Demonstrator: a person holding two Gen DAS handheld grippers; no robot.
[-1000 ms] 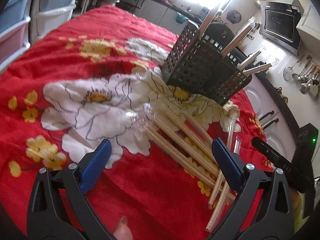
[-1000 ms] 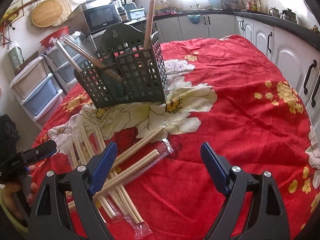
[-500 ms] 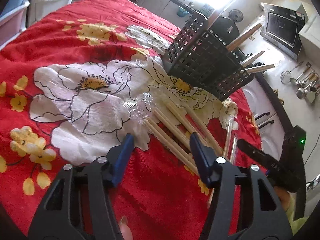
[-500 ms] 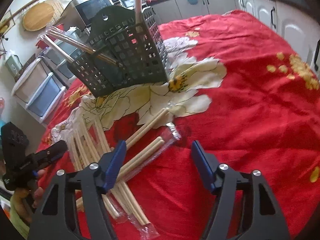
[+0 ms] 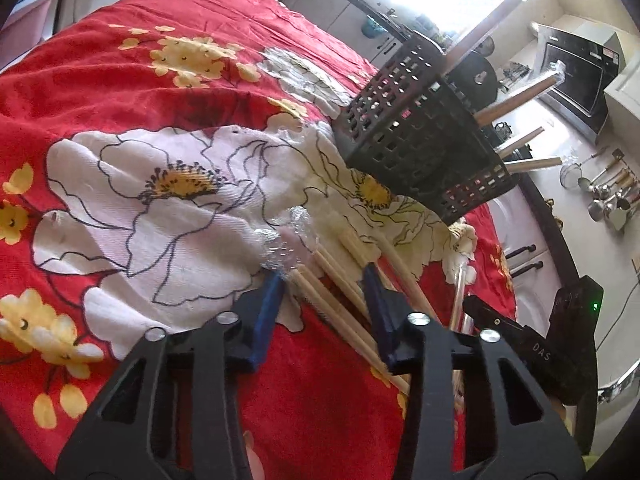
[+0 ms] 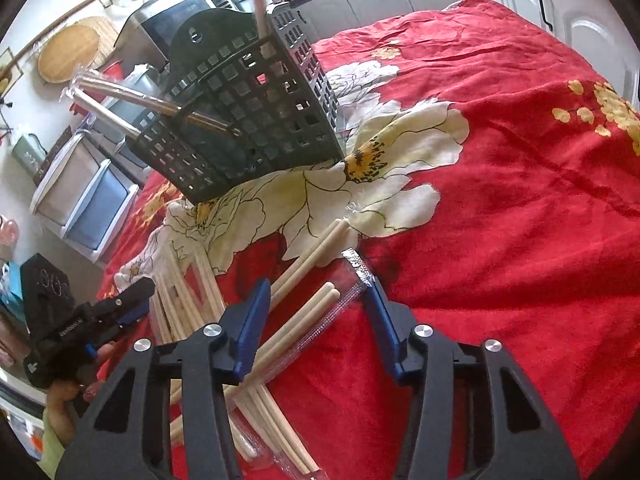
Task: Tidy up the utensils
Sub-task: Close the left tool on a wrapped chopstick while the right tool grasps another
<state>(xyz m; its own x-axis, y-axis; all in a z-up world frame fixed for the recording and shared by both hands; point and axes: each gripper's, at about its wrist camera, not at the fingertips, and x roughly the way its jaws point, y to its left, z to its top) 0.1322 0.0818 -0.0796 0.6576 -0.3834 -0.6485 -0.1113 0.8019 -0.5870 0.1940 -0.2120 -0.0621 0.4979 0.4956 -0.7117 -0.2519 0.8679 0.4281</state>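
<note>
A black mesh utensil basket [image 5: 416,148] stands on the red flowered cloth with several wrapped chopsticks leaning out of it; it also shows in the right wrist view [image 6: 248,120]. Loose wooden chopsticks [image 5: 340,280] in clear sleeves lie fanned out in front of it. My left gripper [image 5: 322,284] straddles a few of them, its jaws closing, with the pads not visibly pressing. My right gripper [image 6: 316,294] is low over a sleeved pair of chopsticks [image 6: 308,316], which lies between its closing jaws, gaps still showing. Each gripper appears at the edge of the other's view.
The red flowered cloth [image 6: 520,200] covers the whole table and runs wide to the right. Plastic drawers [image 6: 88,196] stand past the table's left edge. A microwave [image 5: 580,72] and hanging ladles [image 5: 608,196] line the far counter, with white cupboards [image 6: 560,4] behind.
Both grippers have sunk toward the chopsticks and narrowed their jaws from wide apart to a small gap. The chopsticks and basket have not shifted.
</note>
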